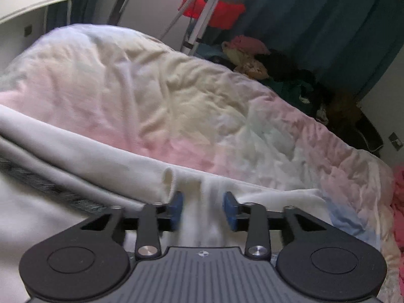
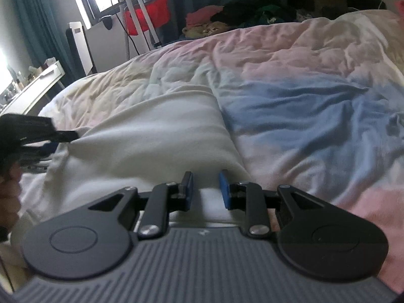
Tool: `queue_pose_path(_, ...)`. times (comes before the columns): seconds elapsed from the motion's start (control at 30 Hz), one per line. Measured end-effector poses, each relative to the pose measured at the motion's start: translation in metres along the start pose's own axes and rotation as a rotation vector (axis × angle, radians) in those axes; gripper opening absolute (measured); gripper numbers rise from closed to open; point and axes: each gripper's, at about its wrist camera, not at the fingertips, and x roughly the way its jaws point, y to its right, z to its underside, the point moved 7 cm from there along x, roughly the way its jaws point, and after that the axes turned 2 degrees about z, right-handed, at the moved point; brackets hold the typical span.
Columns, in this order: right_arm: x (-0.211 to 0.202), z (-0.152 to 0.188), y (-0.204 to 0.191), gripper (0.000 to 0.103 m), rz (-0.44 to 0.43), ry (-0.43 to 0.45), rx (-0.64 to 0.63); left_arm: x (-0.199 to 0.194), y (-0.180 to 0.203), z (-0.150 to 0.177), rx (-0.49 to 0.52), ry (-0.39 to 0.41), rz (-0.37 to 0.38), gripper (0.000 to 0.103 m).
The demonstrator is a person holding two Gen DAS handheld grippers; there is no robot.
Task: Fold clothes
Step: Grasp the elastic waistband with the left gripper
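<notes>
Basically the bed (image 2: 315, 96) is being used as the folding surface: a crumpled pastel duvet in pink, blue and cream is spread over it, and the white garment (image 2: 156, 136) is laid across the near edge so both grippers can reach its hem

White garment is seen as a thick, partly doubled panel with a ribbed cuff or hem (image 1: 169, 176) poking up just ahead of the left gripper (image 1: 203, 208)

Left gripper: blue pads stand apart, a ridge of white cloth runs up between them, but no pad is seen pressing on it, so it is read as open, likely mid re-grip on that edge

Right gripper (image 2: 205, 189): jaws are narrowed onto a fold of the white garment, cloth fills the gap and the pads look pressed against it, so it is read as gripping, probably to anchor that corner while the other side is repositioned

Left gripper is also seen in the right wrist view, blurred, at the garment's far left edge

Containers: none identifiable; only a loose heap of unsorted clothes (image 2: 227, 20) is piled beyond the bed, well apart from the work
</notes>
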Motion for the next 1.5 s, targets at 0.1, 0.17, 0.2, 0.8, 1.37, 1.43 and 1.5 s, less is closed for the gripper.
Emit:
queue_pose_path(0.1, -0.002, 0.0, -0.001, 0.026, 0.005, 0.001, -0.008, -0.051, -0.018, 0.002, 0.011, 0.03, -0.044, 0.068)
queue_pose_path(0.17, -0.006, 0.001, -0.002, 0.026, -0.002, -0.003, -0.015, -0.088, -0.04, 0.006, -0.024, 0.043, -0.069, 0.078)
queue_pose_path(0.2, -0.009, 0.001, -0.003, 0.027, -0.011, -0.004, -0.017, -0.106, -0.054, 0.008, -0.051, 0.048, -0.082, 0.079)
queue_pose_path(0.8, -0.036, 0.018, -0.039, 0.027, -0.025, -0.004, -0.129, -0.232, -0.224, 0.076, -0.708, 0.255, -0.321, 0.083)
queue_pose_path(1.37, -0.027, 0.021, -0.049, 0.028, 0.002, -0.016, -0.145, -0.217, -0.255, 0.102, -0.919, 0.202, -0.322, 0.085)
queue_pose_path(1.43, -0.027, 0.021, -0.048, 0.028, 0.002, -0.017, -0.141, -0.217, -0.266, 0.099, -0.93, 0.227, -0.341, 0.084)
queue_pose_path(1.5, -0.027, 0.021, -0.049, 0.028, 0.004, -0.017, -0.139, -0.219, -0.275, 0.093, -0.909, 0.258, -0.375, 0.083)
